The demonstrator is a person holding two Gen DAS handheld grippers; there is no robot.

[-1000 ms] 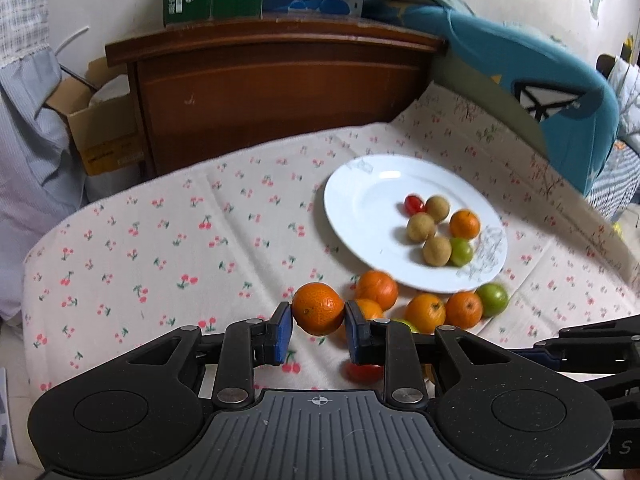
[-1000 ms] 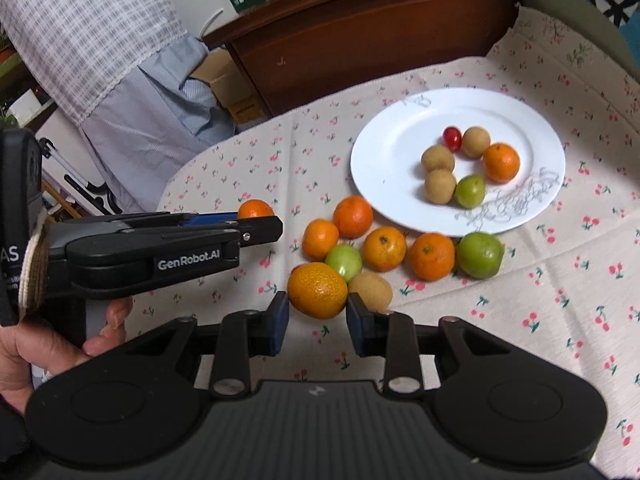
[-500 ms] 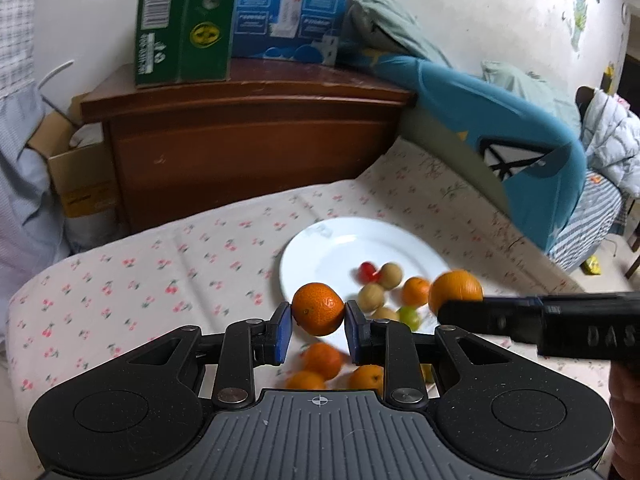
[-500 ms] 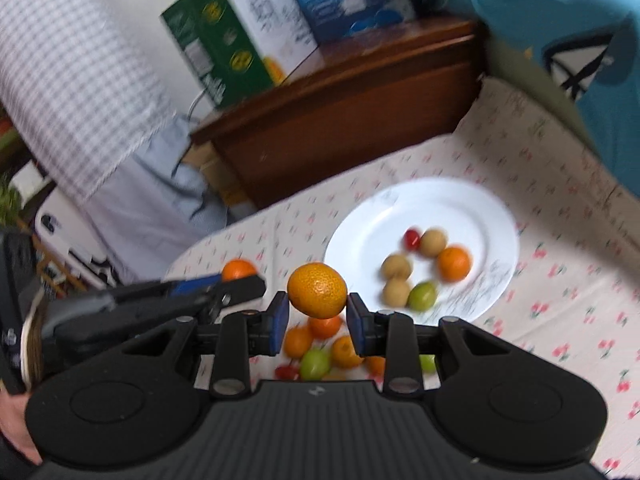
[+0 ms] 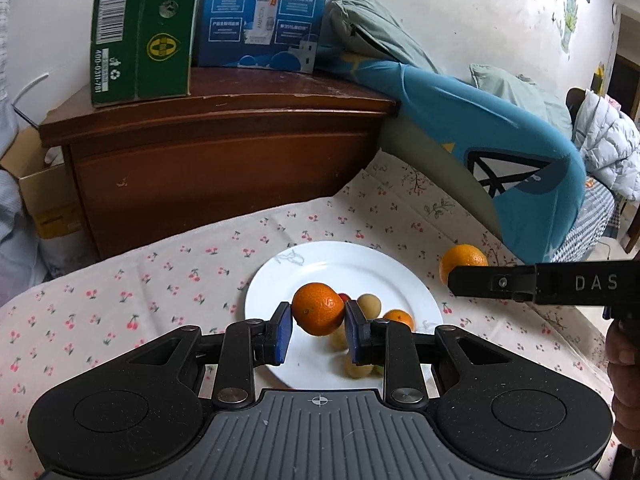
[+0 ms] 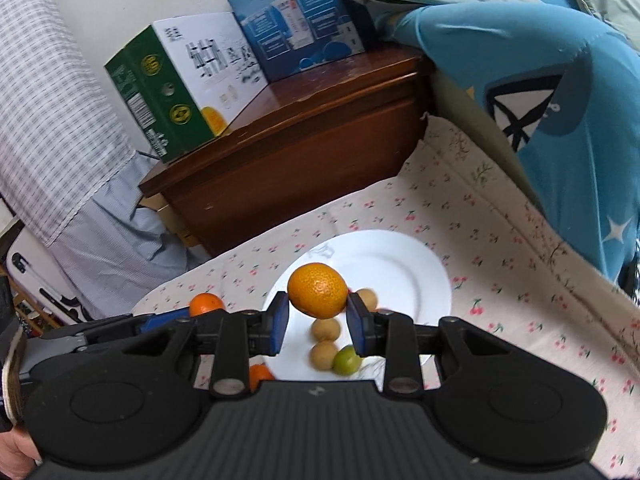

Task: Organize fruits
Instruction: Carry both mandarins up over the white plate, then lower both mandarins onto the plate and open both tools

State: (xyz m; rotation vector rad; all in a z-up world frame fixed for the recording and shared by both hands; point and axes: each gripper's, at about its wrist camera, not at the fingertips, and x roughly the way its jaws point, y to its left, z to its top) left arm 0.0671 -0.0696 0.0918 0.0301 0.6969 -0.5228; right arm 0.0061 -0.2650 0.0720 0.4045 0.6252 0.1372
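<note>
Holding an orange in each gripper above the plate

Left wrist view: the left gripper (image 5: 318, 327) clamps an orange (image 5: 318, 309), hiding part of the fruits on the white plate (image 5: 360, 268).

Right wrist view: the right gripper (image 6: 317, 322) grips a second orange (image 6: 317, 290); fruits below look blurred.

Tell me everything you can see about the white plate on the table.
The white plate is round, glossy and looks ceramic, with a faint grey squiggle near its far rim. It lies flat on the cherry-print tablecloth, in front of the wooden cabinet. On it lie small brownish fruits, a green fruit, a small orange and a red one. Neither hand-held gripper touches it.
</note>
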